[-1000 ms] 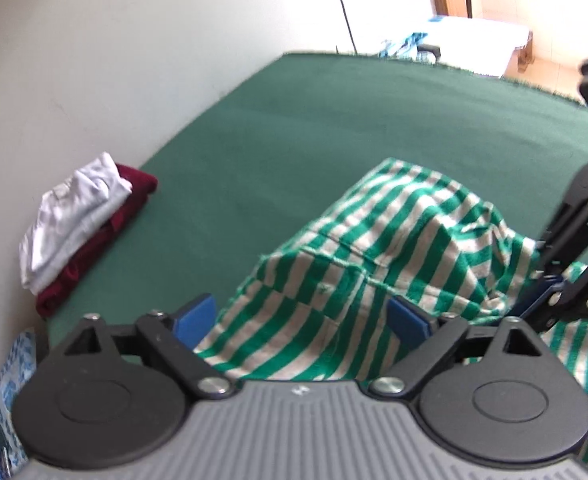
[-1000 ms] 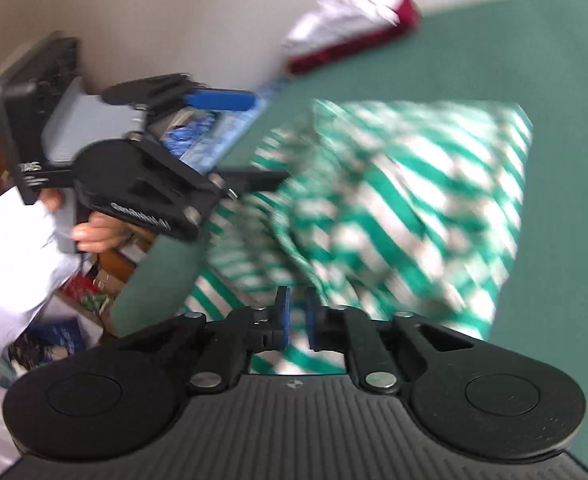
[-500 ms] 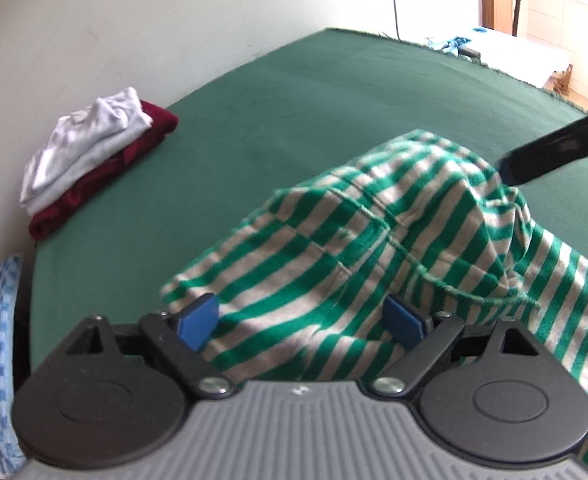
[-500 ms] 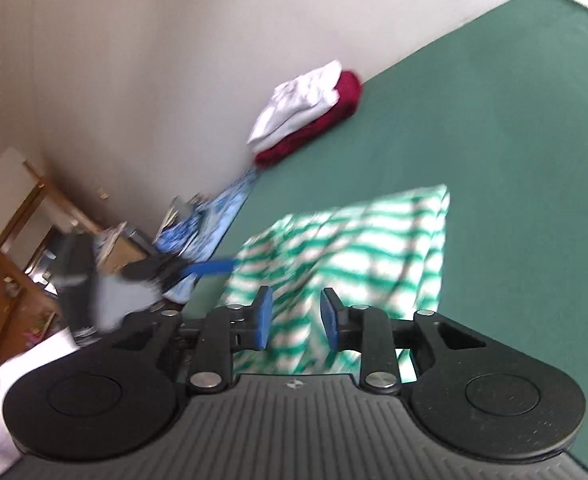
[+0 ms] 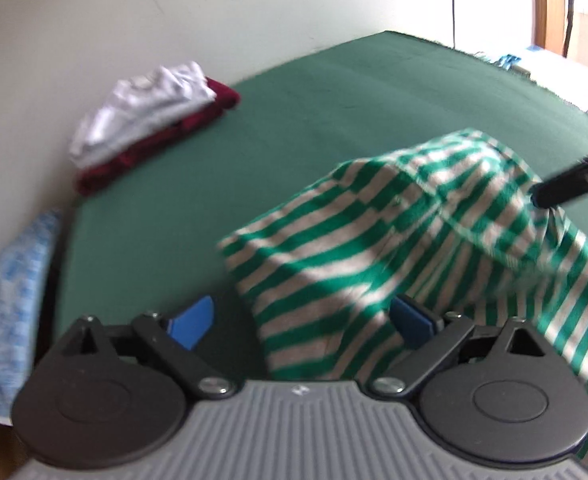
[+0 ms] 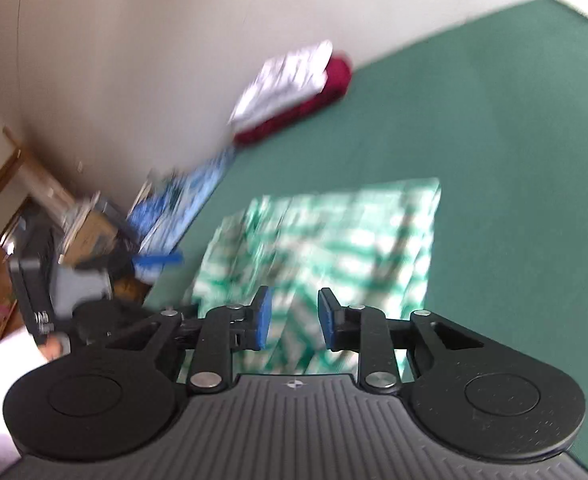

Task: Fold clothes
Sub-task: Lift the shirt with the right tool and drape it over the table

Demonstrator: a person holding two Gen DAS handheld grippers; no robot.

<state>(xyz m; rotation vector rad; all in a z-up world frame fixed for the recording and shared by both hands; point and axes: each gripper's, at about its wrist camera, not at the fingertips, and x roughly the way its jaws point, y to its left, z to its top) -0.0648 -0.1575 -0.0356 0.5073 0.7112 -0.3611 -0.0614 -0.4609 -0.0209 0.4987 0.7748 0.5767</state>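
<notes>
Your workspace is a dark green table (image 5: 334, 128), its cloth-covered top running back to a pale wall (image 5: 173, 12). In the right wrist view the same green surface (image 6: 514, 152) fills the right half of the frame.

The green-and-white striped garment (image 5: 394, 248) is the biggest thing on it. From your left wrist camera it sits humped up just ahead of the fingers and to the right, partly bunched rather than flat. From the right wrist camera the garment (image 6: 334, 232) reads as a roughly rectangular folded shape lying on the table below the fingers, though motion blur smears its stripes.

Against the wall, well apart from the striped piece, is a stack of 2 folded garments (image 5: 149, 132): a white one on top of a dark red one. The stack (image 6: 294, 92) shows in the right view too, blurred.

A blue-patterned cloth (image 5: 9, 288) hangs off the table's left end.

Your left gripper (image 5: 302, 320) has its jaws spread wide, with the garment's near edge lying between the 2 blue pads, not pinched. In the right view it (image 6: 153, 260) appears off the table's left edge.

Your right gripper (image 6: 294, 316) has its jaws parted a moderate way, nothing between them, hovering above the garment. Its black finger (image 5: 574, 180) pokes in from the right of the left view, over the top of the hump; I cannot tell whether it touches.
</notes>
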